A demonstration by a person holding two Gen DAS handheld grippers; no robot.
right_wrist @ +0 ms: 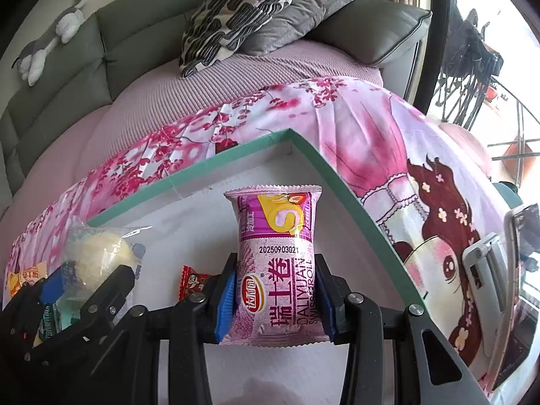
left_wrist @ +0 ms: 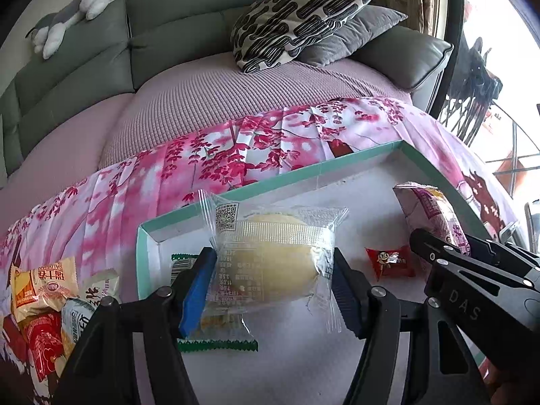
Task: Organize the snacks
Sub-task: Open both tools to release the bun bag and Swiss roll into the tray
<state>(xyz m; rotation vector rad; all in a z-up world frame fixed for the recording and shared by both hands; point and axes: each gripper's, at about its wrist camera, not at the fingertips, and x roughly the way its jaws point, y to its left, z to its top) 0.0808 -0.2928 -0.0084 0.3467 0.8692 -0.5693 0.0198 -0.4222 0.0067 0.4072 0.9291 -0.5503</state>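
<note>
A clear-wrapped cake (left_wrist: pixel 273 260) is gripped by the left claw (left_wrist: pixel 275 283) and a purple roll pack (right_wrist: pixel 276 270) by the right claw (right_wrist: pixel 275 303), both held over the green-rimmed box (left_wrist: pixel 337 163). If released together, the slippery wrappers could slide onto the red candy (left_wrist: pixel 389 261) or collide.

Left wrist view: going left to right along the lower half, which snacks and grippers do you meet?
Pile of snack packets → left gripper holding the clear-wrapped yellow cake → small red candy → purple Swiss roll packet in the right gripper.
</note>
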